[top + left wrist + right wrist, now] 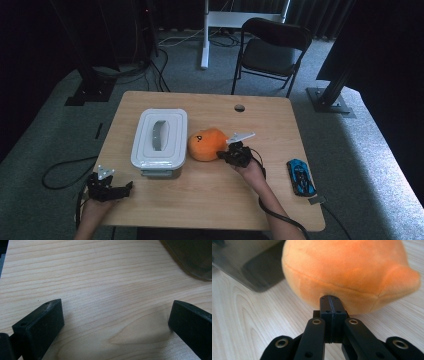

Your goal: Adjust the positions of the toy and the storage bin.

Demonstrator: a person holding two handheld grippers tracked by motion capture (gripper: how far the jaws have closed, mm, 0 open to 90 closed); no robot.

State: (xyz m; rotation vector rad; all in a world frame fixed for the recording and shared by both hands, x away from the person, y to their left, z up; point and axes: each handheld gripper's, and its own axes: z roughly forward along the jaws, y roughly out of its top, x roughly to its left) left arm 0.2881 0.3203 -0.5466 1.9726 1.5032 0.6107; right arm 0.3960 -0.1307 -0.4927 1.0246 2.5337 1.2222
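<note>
An orange plush toy (206, 145) lies in the middle of the wooden table (210, 195), just right of a white lidded box (159, 137). My right gripper (223, 155) reaches the plush from its right side. In the right gripper view, its jaws are pressed together at the tip (330, 298) and pinch the lower edge of the plush (352, 267), where the fabric puckers. My left gripper (125, 187) rests near the table's front left corner. Its jaws stand wide apart (116, 307) over bare wood with nothing between them.
A blue toy car (301, 177) lies near the right edge of the table. The box's corner (192, 257) is ahead and right of the left gripper, and its wall (244, 262) is just behind the plush. A black chair (272, 50) stands beyond the table.
</note>
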